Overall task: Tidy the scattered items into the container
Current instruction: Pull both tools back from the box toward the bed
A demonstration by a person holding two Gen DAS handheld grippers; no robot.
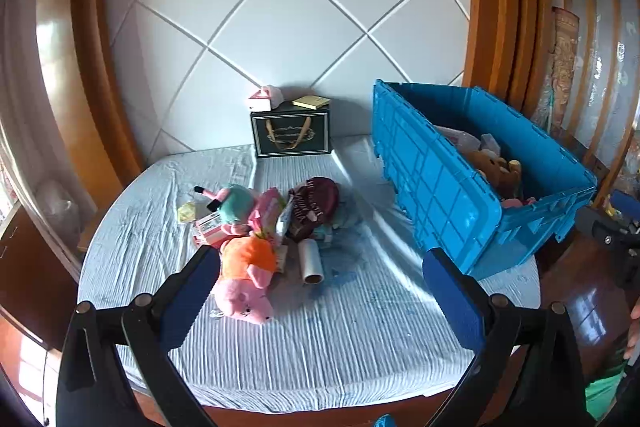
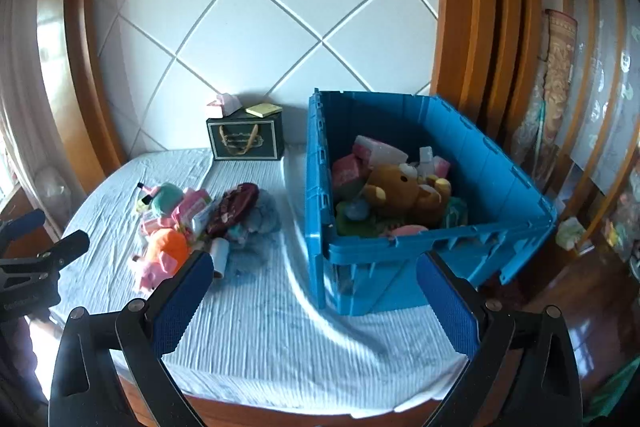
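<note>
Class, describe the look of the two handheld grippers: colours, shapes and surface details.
Both the left gripper and right gripper have black angular linkage arms with round metal pivot pins. Their jaws carry flat blue ribbed pads. No cables or sleeves are visible.

Both wrist views overlook bed [image 1: 320, 339] and bin [image 2: 500, 163].

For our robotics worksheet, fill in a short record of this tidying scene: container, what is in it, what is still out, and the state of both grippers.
container: blue crate on the bed, lid off
inside: brown teddy bear among other items
still out: pig plush, white roll, dark red pouch in a pile left of the crate
left gripper: jaws open, empty
right gripper: jaws open, empty
</note>
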